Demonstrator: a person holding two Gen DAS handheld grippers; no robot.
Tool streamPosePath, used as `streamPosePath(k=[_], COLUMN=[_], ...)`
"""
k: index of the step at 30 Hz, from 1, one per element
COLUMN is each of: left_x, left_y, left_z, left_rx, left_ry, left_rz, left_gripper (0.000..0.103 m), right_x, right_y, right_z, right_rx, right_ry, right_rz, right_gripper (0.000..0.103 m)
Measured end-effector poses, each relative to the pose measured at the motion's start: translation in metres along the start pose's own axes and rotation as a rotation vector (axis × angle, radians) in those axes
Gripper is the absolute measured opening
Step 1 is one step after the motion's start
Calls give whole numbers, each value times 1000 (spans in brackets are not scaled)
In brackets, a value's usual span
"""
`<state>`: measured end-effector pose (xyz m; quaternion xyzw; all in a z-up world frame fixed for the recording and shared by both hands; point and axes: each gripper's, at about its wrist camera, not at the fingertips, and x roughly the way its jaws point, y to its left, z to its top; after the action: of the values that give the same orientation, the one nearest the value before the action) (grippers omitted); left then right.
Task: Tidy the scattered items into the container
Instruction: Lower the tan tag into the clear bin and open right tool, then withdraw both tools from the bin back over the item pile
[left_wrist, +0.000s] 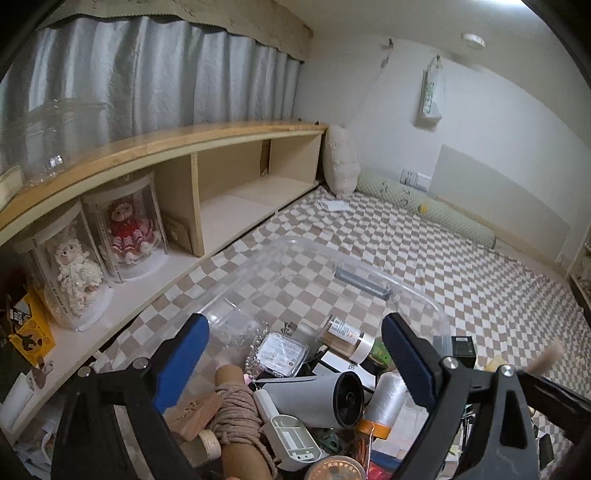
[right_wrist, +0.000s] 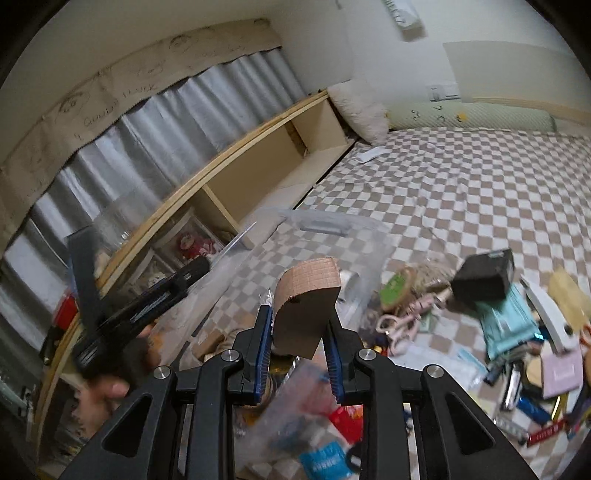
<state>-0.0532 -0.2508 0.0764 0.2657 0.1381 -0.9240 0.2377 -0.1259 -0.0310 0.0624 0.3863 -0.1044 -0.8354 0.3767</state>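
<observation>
Far left in the left wrist view: two doll jars (left_wrist: 107, 236) standing on the lower board of a wooden shelf (left_wrist: 207, 136), grey curtain (left_wrist: 147, 74) behind. Next, the left gripper (left_wrist: 295, 354), jaws spread wide with nothing between the pads, hovering over the near end of the clear plastic container (left_wrist: 417, 291) on the checkered bedspread (left_wrist: 443, 243). Below and between the blue fingers (left_wrist: 184, 362), a heap already inside: a spool of twine (left_wrist: 236, 410), a white cylinder with a black end (left_wrist: 332, 398), a jar of toothpicks (left_wrist: 343, 336), a small clear lidded box (left_wrist: 282, 352). Further right, plain bedspread and a green bolster (left_wrist: 436, 206) along the wall. In the right wrist view, blurred at the left edge, a hand (right_wrist: 107, 387) gripping the other tool. At centre, the right gripper (right_wrist: 299, 354), closed narrow on a tan cork-like block (right_wrist: 306, 310), held up off the bed just short of the container (right_wrist: 332, 229). To the right, scattered items (right_wrist: 517, 332) lying loose on the bedspread (right_wrist: 461, 192), among them a black box (right_wrist: 484, 277).
</observation>
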Motion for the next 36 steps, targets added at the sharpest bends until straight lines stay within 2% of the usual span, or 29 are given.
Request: streamPosePath(k=[11, 19, 20, 21, 22, 23, 35, 36], left_x=[-25, -23, -23, -23, -23, -24, -27, -27], left_y=[3, 8, 8, 8, 8, 9, -6, -8], left_z=[4, 7, 7, 7, 7, 7, 2, 1], left_rx=[3, -11, -11, -10, -10, -9, 37, 42], left_ry=[-49, -53, -55, -56, -56, -56, -57, -54], left_rz=[-52, -63, -57, -55, -52, -52, -74, -75], left_gripper=[95, 95, 95, 95, 95, 95, 95, 95], right_x=[72, 89, 89, 89, 88, 86, 37, 28], right_y=[14, 8, 6, 6, 6, 6, -18, -21], right_z=[28, 40, 41, 42, 42, 43, 43, 41], right_rx=[-25, 1, 8, 15, 20, 21, 62, 60], right_ry=[71, 42, 37, 27, 9, -3, -83, -99], right_rz=[-47, -18, -11, -11, -15, -16, -18, -19], right_gripper=[27, 28, 42, 69, 77, 80, 81, 86])
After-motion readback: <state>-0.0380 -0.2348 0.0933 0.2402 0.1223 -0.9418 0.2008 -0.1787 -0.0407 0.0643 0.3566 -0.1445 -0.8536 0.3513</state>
